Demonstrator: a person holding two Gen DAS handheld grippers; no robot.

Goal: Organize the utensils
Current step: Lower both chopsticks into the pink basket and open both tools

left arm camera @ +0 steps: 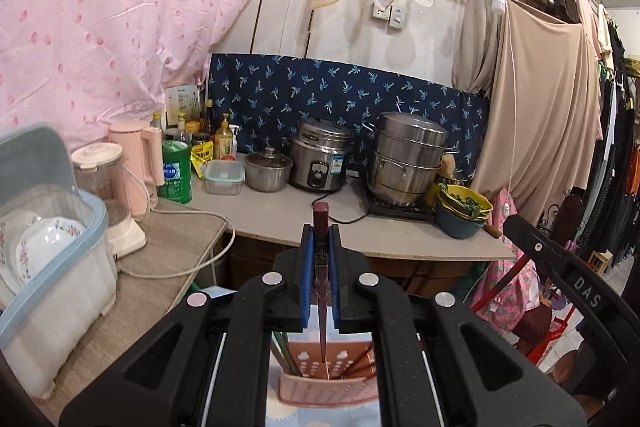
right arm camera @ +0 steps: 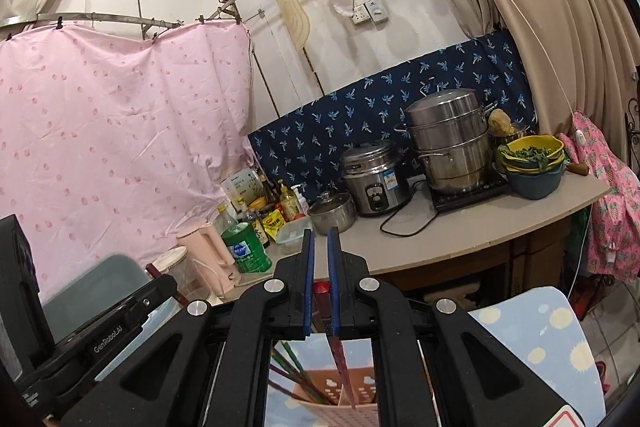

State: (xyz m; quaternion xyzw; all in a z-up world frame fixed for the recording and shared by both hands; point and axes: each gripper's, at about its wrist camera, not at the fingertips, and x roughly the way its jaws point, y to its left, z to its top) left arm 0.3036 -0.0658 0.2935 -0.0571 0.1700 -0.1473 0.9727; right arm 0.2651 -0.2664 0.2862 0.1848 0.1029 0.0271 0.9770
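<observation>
mid-drop on the chopsticks, by the look of it. left gripper (left arm camera: 321, 247) clamped tight on a dark red chopstick (left arm camera: 321, 223), blue pads pressed against both its sides, blunt end poking out past the fingertips and the pointed end hanging straight down toward the pink slotted utensil holder (left arm camera: 320, 383) right below. tip seems to sit at or just inside the holder's mouth, hard to say which from the left wrist view. right gripper (right arm camera: 321, 247) set narrow, with a slim gap showing between the pads up at the tips; another dark red chopstick (right arm camera: 340, 355) running down between the jaws lower in the frame, slanted, its tip down in the same holder (right arm camera: 340, 415). can't tell whether that one is actually pinched or just passing behind the pads. already a few green and dark sticks (right arm camera: 296, 367) leaning in the holder's left side. holder standing on a light blue patterned surface (right arm camera: 540, 339), well in front of the counter (left arm camera: 280, 219) with the rice cooker (left arm camera: 320, 159) and steamer pot (left arm camera: 408, 155). so: insertion step, pair nearly home. next move probably calls for keeping the left stick upright over the opening, easing it lower, then letting the pads part so it slides in without knocking the leaning ones or tipping the light holder.
</observation>
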